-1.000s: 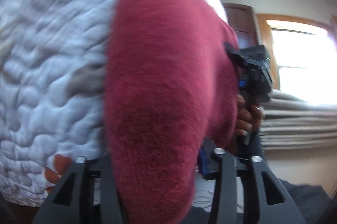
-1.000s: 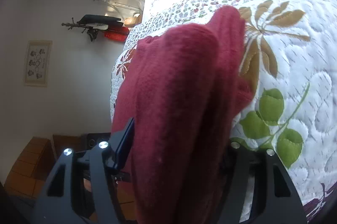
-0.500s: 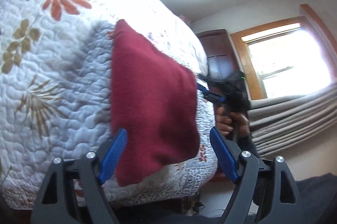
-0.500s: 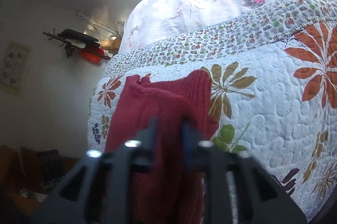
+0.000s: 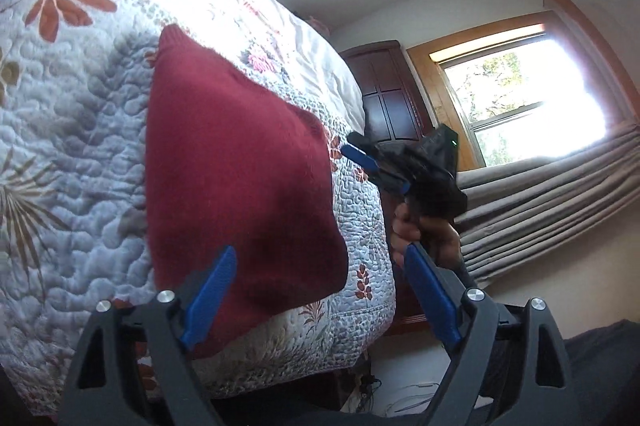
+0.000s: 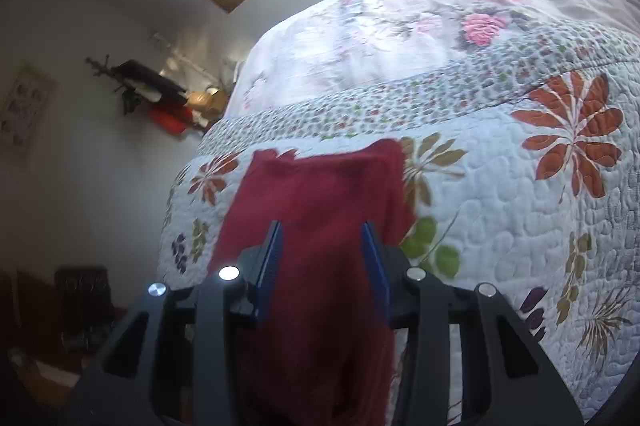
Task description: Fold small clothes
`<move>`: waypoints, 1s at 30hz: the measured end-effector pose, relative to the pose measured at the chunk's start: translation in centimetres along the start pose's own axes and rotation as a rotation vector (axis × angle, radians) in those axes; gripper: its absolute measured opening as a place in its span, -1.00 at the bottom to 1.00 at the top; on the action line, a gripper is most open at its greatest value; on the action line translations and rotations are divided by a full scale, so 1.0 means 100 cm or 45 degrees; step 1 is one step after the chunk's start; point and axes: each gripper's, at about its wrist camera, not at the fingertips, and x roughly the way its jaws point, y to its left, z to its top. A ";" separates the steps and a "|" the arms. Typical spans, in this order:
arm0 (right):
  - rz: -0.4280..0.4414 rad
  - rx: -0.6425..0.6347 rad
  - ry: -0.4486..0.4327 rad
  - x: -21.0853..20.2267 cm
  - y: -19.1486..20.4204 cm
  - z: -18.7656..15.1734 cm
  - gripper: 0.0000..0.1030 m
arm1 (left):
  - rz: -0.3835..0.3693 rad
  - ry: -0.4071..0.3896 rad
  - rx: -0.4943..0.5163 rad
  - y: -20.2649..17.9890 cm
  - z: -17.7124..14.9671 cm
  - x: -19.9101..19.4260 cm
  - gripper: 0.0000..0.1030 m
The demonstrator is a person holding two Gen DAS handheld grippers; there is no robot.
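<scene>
**Maroon knit lies folded on the quilt, both tools clear of it**

Maroon and fuzzy, the small garment point(image 5: 240, 177) lies as a folded pad on the floral quilt point(image 5: 72, 145) of the bed, filling the centre of the left wrist frame, with its near end hanging over the bed's edge at lower centre. The left tool point(image 5: 316, 290) is spread wide and grasps nothing. In the right wrist view the right tool point(image 6: 324, 262) is also released, its 2 blue pads framing the cloth point(image 6: 320, 226) without pinching it. At centre right of the left frame, a hand point(image 5: 424, 230) holds that right tool beside the bed's edge.

The fold looks close to done, so the step in hand is likely tidying. To do it well, I would pinch the overhanging end at both corners, 1 tool each, lift evenly and lay it flat on the quilt, keeping the edges aligned. Thick knit tends to spring open, so pressing the crease before letting go should help.
</scene>
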 end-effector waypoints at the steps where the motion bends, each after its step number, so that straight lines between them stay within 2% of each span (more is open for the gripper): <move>1: 0.018 -0.037 0.047 0.003 0.010 -0.011 -0.21 | -0.025 -0.007 -0.015 0.004 0.007 0.001 0.74; 3: 0.031 -0.102 0.139 0.017 0.020 -0.032 -0.27 | -0.054 -0.020 -0.041 0.015 0.021 0.010 0.74; 4: 0.010 -0.132 0.188 0.028 0.021 -0.041 -0.35 | -0.034 -0.005 -0.047 0.021 0.027 0.018 0.74; 5: -0.059 -0.169 0.217 0.037 0.018 -0.046 -0.42 | -0.016 0.023 -0.058 0.028 0.030 0.028 0.74; 6: -0.155 -0.211 0.220 0.044 0.012 -0.049 -0.76 | 0.001 0.059 -0.075 0.036 0.032 0.042 0.73; 7: -0.175 -0.212 0.224 0.048 0.002 -0.049 -0.77 | -0.003 0.097 -0.078 0.040 0.032 0.055 0.73; 9: -0.138 -0.057 0.244 0.047 -0.024 -0.045 -0.73 | 0.026 0.138 -0.043 0.042 0.030 0.075 0.73; 10: -0.144 -0.037 0.238 0.041 -0.025 -0.045 -0.80 | 0.058 0.140 -0.016 0.038 0.029 0.078 0.74; 11: -0.168 -0.059 0.213 0.031 -0.020 -0.046 -0.78 | 0.070 0.133 -0.009 0.032 0.029 0.076 0.74; 13: -0.118 -0.084 0.170 0.008 -0.003 -0.054 -0.72 | -0.002 0.095 -0.007 0.018 0.026 0.060 0.74; 14: -0.095 -0.098 0.156 0.000 0.006 -0.060 -0.72 | -0.002 0.077 0.033 0.008 0.021 0.050 0.74; 16: -0.071 -0.136 0.178 -0.001 0.019 -0.075 -0.65 | -0.002 0.082 0.103 -0.003 0.008 0.038 0.74; 17: -0.074 -0.142 0.194 0.004 0.022 -0.081 -0.63 | -0.005 0.096 0.096 -0.001 0.002 0.036 0.75; 20: -0.194 -0.118 0.237 0.030 0.006 -0.096 -0.84 | 0.024 0.186 0.017 0.026 -0.011 0.058 0.72; 21: -0.232 -0.089 0.238 0.035 -0.004 -0.098 -1.00 | 0.016 0.197 0.001 0.033 -0.013 0.065 0.72; 23: -0.252 -0.006 0.227 0.036 -0.019 -0.100 -1.00 | -0.012 0.208 -0.034 0.039 -0.014 0.075 0.71; 26: -0.271 -0.011 0.207 0.025 -0.008 -0.104 -1.00 | -0.027 0.222 -0.001 0.032 -0.014 0.080 0.74; 28: -0.256 -0.034 0.158 0.009 0.009 -0.107 -0.78 | -0.029 0.225 0.026 0.023 -0.016 0.073 0.73; 30: -0.219 -0.046 0.119 -0.002 0.023 -0.112 -0.59 | -0.073 0.206 0.027 0.016 -0.022 0.059 0.73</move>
